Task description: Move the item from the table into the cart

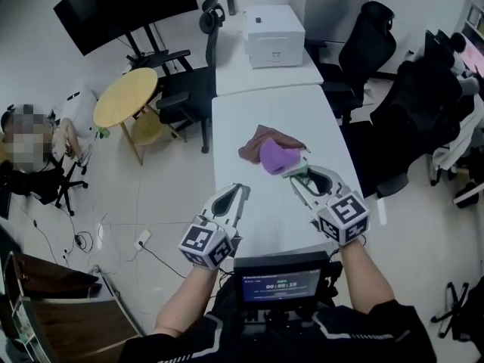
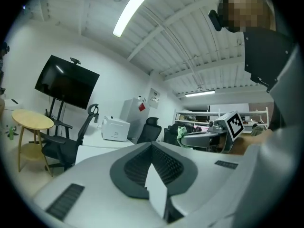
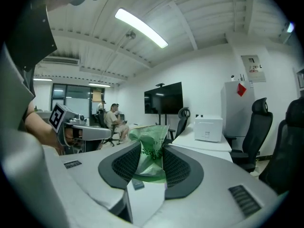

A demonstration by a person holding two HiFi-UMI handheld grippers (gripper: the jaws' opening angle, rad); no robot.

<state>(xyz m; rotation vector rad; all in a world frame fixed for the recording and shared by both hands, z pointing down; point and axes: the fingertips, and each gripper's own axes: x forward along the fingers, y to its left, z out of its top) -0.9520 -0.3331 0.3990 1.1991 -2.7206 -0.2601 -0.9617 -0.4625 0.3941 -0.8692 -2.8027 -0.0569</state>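
I had the right gripper (image 1: pixel 293 178) clenched on a crinkled green plastic packet (image 3: pixel 152 152). In the right gripper view the packet stood upright between the two dark ribbed pads, which pressed on its sides, and its top edge stuck up above them. The packet was off the long white table (image 1: pixel 236 121), held in the air over the table's near half.

The left gripper (image 1: pixel 242 191) was closed pad against pad, and its own view showed the ribbed faces meeting in a single line. It hovered over the near end of the same table, well apart from the right gripper and level with it. Each gripper view showed the other gripper off to the side, with its marker cube facing the camera.

In the head view, a rumpled pinkish-brown cloth (image 1: pixel 261 139) lay on the table just beyond the right gripper's tips. A soft purple pouch-like thing (image 1: pixel 277 157) rested on the cloth's near edge. I could not tell whether the gripper touched the purple thing.

Further off, a white rectangular box (image 1: pixel 274 26) sat on a second white table (image 1: pixel 234 70). A round pale-wood side table (image 1: pixel 125 97) stood on the floor to the left. A black flat screen on a stand (image 1: pixel 121 4) stood near the wall behind it.
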